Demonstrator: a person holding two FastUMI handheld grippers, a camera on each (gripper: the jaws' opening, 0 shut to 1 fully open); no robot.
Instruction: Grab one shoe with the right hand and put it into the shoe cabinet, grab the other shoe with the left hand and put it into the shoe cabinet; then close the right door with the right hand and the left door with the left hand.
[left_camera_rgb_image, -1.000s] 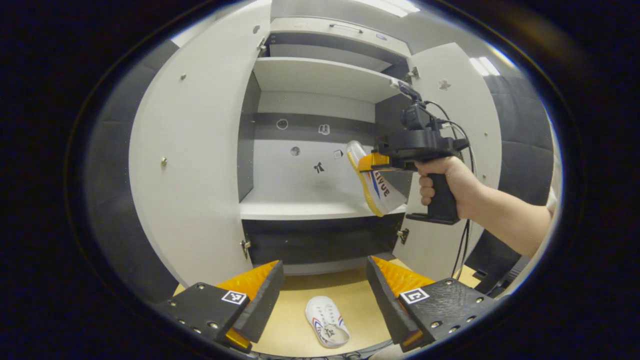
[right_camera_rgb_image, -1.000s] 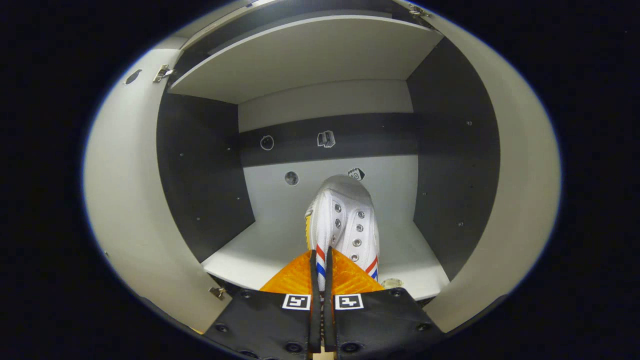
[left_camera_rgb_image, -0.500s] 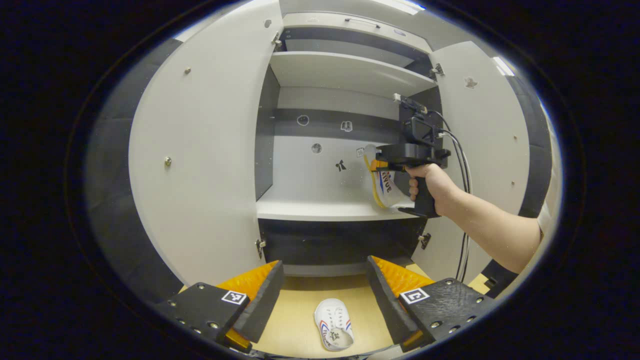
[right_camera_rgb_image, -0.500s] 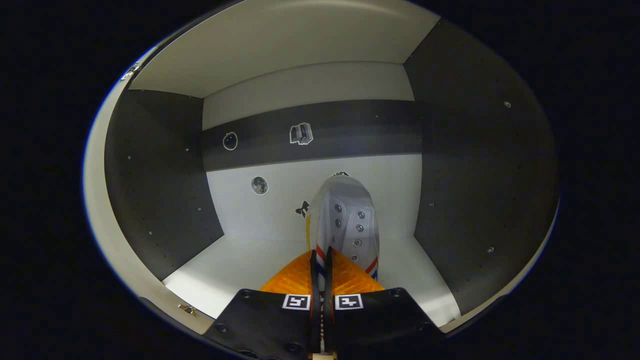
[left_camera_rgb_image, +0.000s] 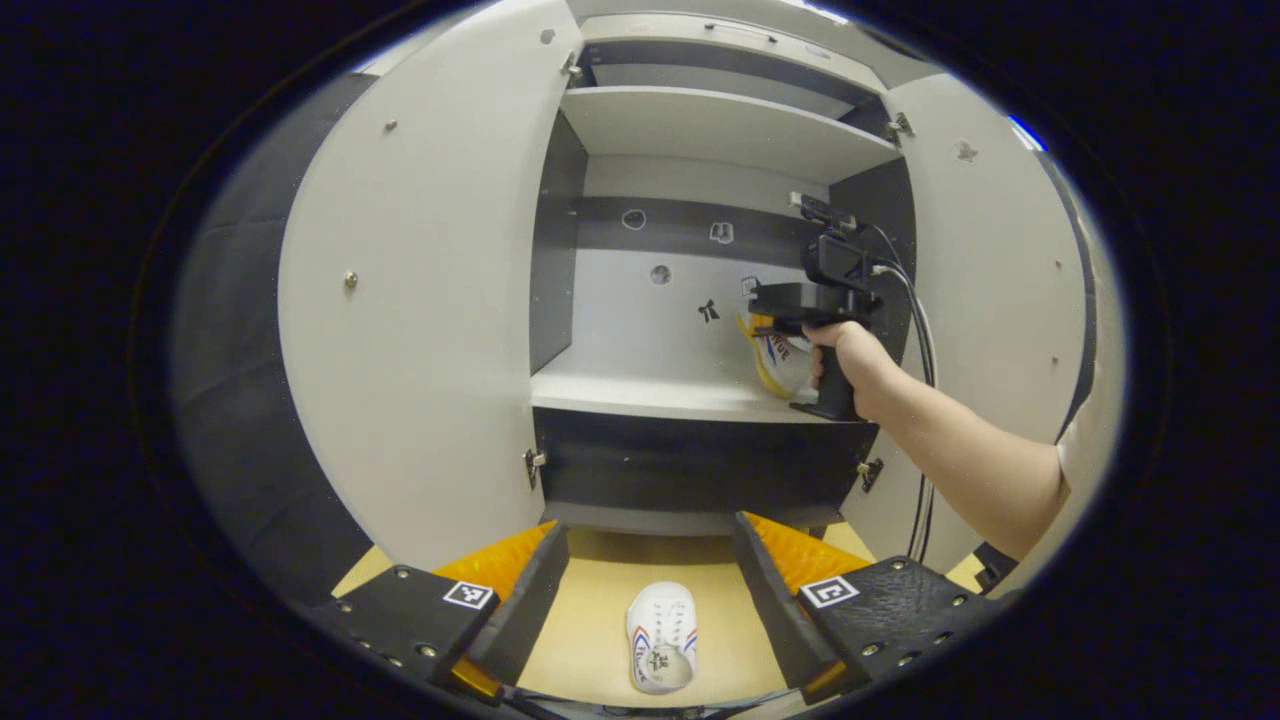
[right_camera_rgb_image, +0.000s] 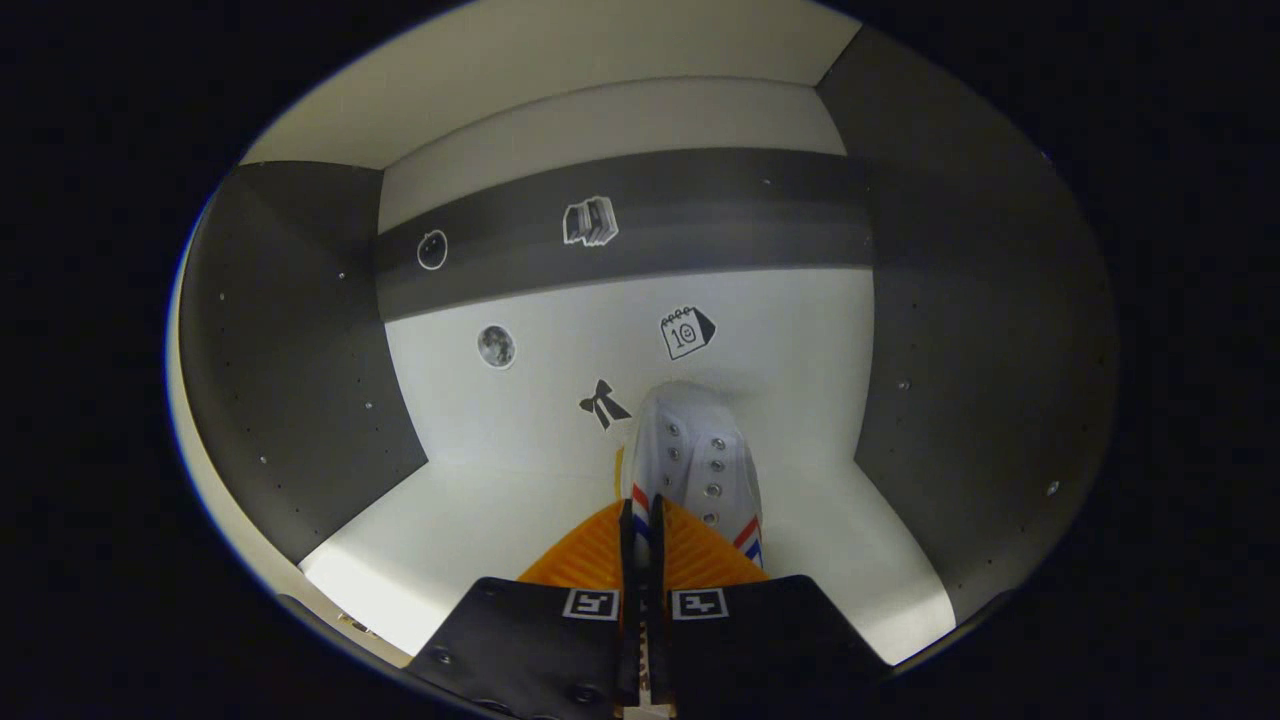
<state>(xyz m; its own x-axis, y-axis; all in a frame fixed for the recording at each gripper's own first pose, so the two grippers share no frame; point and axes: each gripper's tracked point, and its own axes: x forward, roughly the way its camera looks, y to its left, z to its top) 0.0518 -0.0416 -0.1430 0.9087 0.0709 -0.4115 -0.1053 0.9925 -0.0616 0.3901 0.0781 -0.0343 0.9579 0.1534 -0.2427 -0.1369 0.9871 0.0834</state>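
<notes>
Deeper into the shoe cabinet (right_camera_rgb_image: 300, 300) now, right gripper (right_camera_rgb_image: 642, 530) pinches white striped shoe (right_camera_rgb_image: 700, 460).

Black pistol-grip hand-held gripper (left_camera_rgb_image: 770, 322) trailing black cables, square markers on fingers; white short sleeve (left_camera_rgb_image: 1075, 455).

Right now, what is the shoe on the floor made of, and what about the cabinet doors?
The shoe on the floor looks like white cloth, maybe canvas: matte upper, lace eyelets, red and blue stripes. Its pale smooth toe end may be rubber. The left door and right door look like smooth, matte, light-coated board, probably laminated wood, with small metal hinges and screws; that's a guess.
</notes>
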